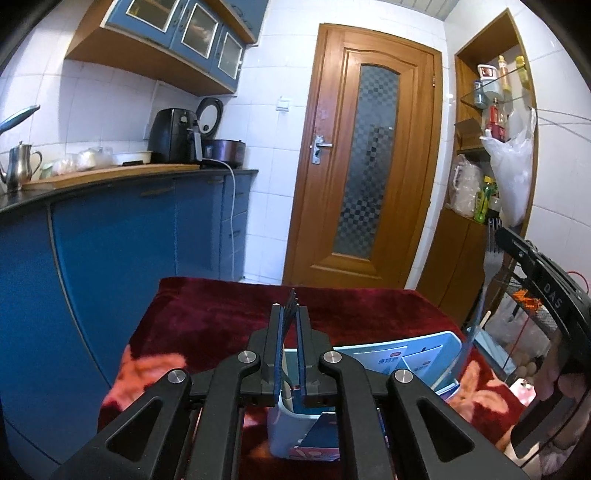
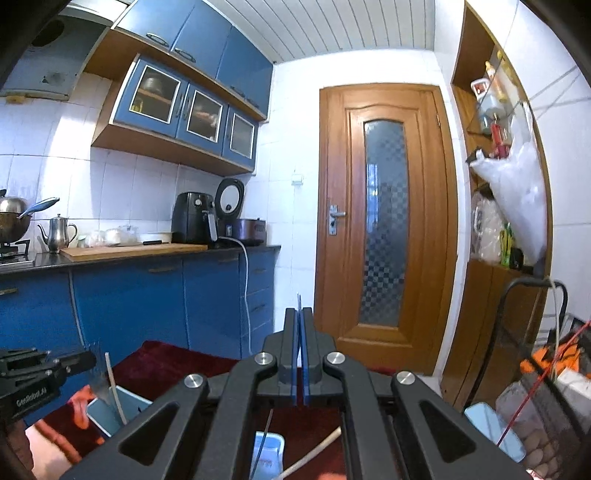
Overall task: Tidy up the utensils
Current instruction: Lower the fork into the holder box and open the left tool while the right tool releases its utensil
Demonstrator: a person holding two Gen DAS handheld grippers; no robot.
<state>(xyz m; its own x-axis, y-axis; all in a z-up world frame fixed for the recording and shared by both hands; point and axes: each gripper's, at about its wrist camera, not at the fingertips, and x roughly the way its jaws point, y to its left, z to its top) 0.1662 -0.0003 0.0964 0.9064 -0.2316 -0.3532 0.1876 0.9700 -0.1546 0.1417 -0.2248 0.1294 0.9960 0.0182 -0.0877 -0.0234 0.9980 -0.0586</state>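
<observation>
Left tool pinching fork

Bright, cool daylight in my two fisheye views.
Edges bend and darken; white tiles glare softly.

kitchen: white tiled walls; blue cabinets left of gripper; wooden door with patterned glass ahead; open wooden shelf right; white slatted ceiling.
</observation>
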